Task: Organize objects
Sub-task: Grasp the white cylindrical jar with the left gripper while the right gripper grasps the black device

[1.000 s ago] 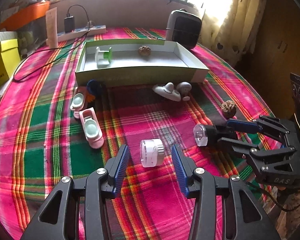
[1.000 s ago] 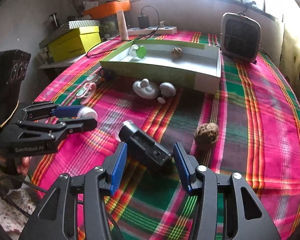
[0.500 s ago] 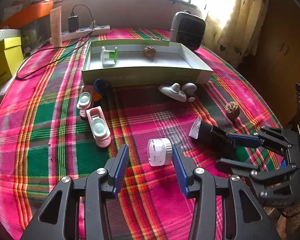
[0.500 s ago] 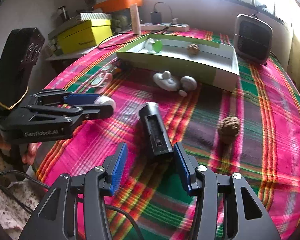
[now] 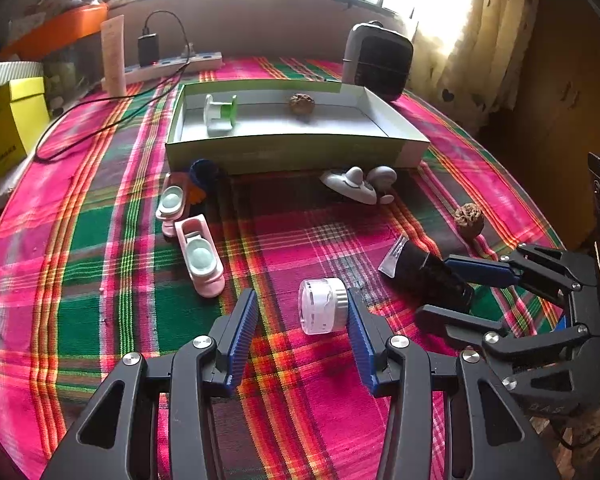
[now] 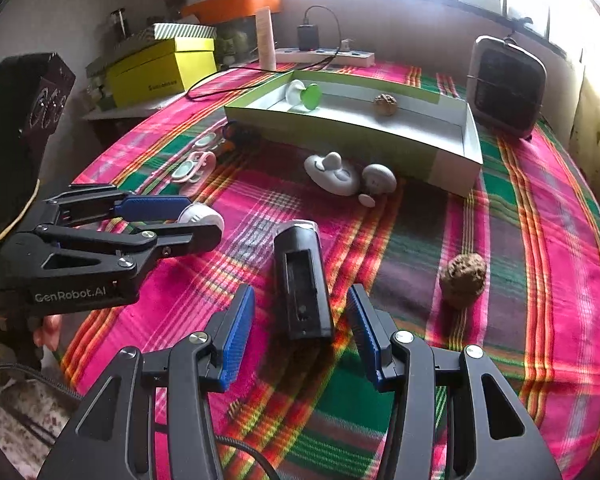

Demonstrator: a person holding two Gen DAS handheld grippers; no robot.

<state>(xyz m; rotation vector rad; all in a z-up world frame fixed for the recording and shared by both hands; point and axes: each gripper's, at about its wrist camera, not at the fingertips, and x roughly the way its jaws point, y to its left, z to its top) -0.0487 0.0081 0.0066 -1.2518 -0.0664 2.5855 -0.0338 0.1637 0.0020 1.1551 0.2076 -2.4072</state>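
The left claw stands open around a small white round jar, lying sideways; the right claw gapes around a black rectangular torch on the plaid-clothed surface.

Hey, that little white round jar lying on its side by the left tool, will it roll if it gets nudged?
Probably. The white jar is a short cylinder resting on its curved side on the cloth, so a nudge across it could roll it. Its ribbed band may help grip. It looks like light plastic, so a touch from one pad might shift it.
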